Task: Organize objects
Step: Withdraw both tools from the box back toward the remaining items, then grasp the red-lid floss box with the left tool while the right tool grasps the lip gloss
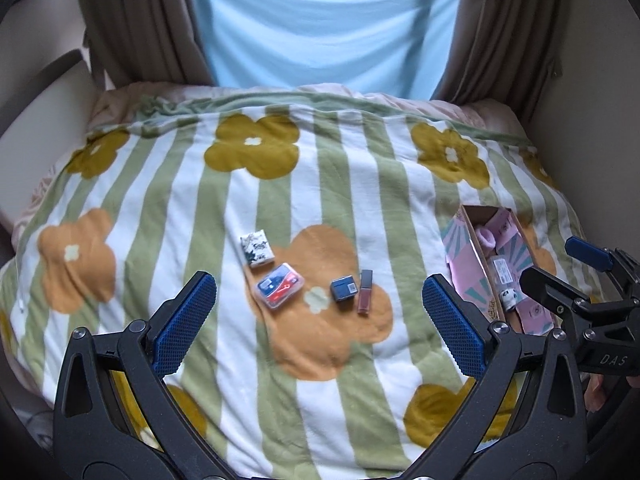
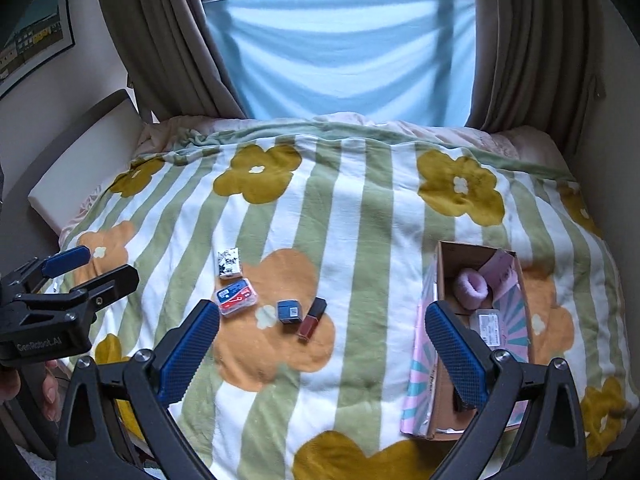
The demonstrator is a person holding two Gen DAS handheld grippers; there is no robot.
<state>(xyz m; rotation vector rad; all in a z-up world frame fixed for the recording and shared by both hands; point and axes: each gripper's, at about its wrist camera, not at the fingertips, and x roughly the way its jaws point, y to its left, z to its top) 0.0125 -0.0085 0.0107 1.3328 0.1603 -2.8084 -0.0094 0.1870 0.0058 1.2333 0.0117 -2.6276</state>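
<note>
Both grippers' jaws wide open, empty. Left gripper (image 1: 320,320) should descend squarely over blue box (image 1: 343,288), avoiding lipstick (image 1: 365,291); carton (image 2: 480,320) waits right.

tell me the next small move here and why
Probably lower the open right gripper onto the lipstick: of the four items loose on the blanket, it lies nearest the open box, which already holds a few things.
</note>
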